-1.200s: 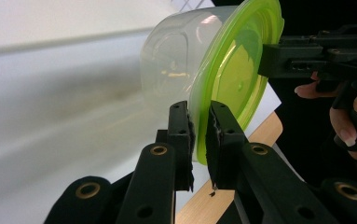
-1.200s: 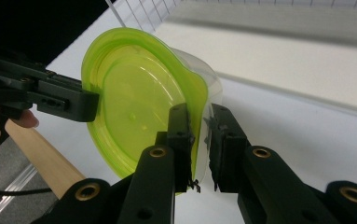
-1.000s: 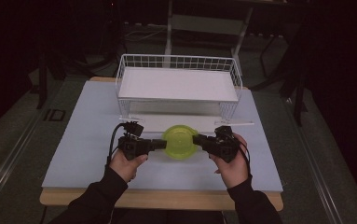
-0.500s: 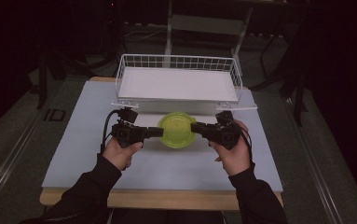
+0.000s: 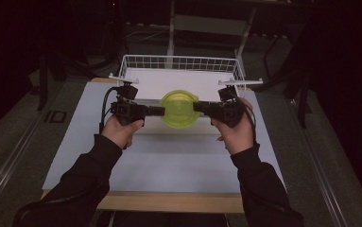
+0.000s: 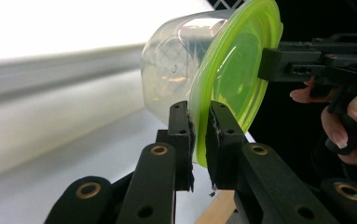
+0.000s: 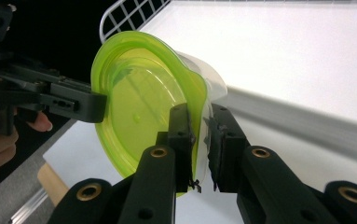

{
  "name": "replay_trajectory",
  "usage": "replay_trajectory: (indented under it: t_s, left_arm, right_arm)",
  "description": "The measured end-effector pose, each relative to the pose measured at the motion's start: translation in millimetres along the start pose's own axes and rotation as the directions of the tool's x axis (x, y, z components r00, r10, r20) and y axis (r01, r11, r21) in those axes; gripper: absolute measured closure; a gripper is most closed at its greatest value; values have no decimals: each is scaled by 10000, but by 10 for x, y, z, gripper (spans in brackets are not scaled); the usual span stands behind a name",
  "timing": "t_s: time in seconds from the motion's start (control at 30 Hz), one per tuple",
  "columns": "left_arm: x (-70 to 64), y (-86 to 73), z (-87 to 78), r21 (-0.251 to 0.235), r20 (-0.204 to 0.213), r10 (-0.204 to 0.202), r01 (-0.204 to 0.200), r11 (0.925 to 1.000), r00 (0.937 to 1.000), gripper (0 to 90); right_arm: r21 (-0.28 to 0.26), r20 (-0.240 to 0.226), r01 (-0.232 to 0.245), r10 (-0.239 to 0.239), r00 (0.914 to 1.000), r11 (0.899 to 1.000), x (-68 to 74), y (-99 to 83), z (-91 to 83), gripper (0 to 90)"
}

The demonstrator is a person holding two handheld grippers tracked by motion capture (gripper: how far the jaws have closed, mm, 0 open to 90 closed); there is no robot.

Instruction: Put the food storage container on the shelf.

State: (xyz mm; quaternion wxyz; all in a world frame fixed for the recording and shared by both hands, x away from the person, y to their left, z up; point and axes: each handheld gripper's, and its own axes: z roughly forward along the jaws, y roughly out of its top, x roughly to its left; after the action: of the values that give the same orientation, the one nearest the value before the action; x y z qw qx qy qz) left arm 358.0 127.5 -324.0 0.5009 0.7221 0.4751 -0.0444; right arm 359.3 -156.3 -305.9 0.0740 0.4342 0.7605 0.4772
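A: Status of container?
B: Lifted off the bench, at the wire basket's front rim. My left gripper and right gripper clamp its lid rim.
A: Remaining?
B: Likely placement inside the basket.

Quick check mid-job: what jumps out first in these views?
The tub with its green lid, held in the air between both grippers at the basket's front edge. The left gripper and right gripper each pinch the lid's rim from opposite sides. Behind stands the white wire basket.
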Motion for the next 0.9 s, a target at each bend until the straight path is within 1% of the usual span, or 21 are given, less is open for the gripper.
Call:
replay_trajectory:
  t_s: [0.13,0.23,0.3,0.4,0.5,0.53,0.57,0.6,0.63,0.67,0.77,0.9]
  left_arm:
    - [-12,178,-21,-122,-97,-26,25,9999,9999,822]
    - [-5,289,-12,-216,-185,-59,55,9998,9998,822]
    - [17,348,4,-311,-205,-219,213,9993,9996,821]
    - [46,425,44,-293,-240,-416,409,9987,9988,821]
    - [80,485,86,-161,-376,-577,571,9982,9976,821]
    - [87,506,104,-83,-532,-517,514,9986,9972,821]
    - [101,526,118,-54,-612,-617,615,9981,9962,820]
    - [101,526,118,-54,-612,-617,615,9981,9962,820]
    - [122,565,148,40,-778,-599,604,9982,9952,820]
    - [140,582,160,30,-801,-640,644,9979,9947,818]
    - [208,617,203,93,-827,-810,821,9966,9933,815]
    - [287,619,256,-31,-862,-919,920,9958,9920,808]
  right_arm:
    - [-32,98,-153,153,9998,9999,-37,186,11,802]
    - [-10,257,-199,199,9995,9998,-50,318,26,801]
    - [-22,322,-247,248,9992,9997,-76,385,47,801]
    - [87,406,-491,487,9980,9988,-134,470,95,801]
    - [338,437,-882,867,9953,9955,-198,527,156,800]
    - [390,487,-918,898,9948,9950,-215,538,182,800]
    - [501,533,-981,954,9940,9939,-229,547,209,800]
    - [501,533,-981,954,9940,9939,-229,547,209,800]
    - [569,545,-1097,1066,9928,9923,-248,555,236,800]
    - [667,701,-1174,1127,9912,9908,-269,581,283,799]
    - [795,926,-1312,1237,9880,9882,-284,627,336,799]
    - [1183,1093,-1610,1483,9829,9798,-300,670,398,799]
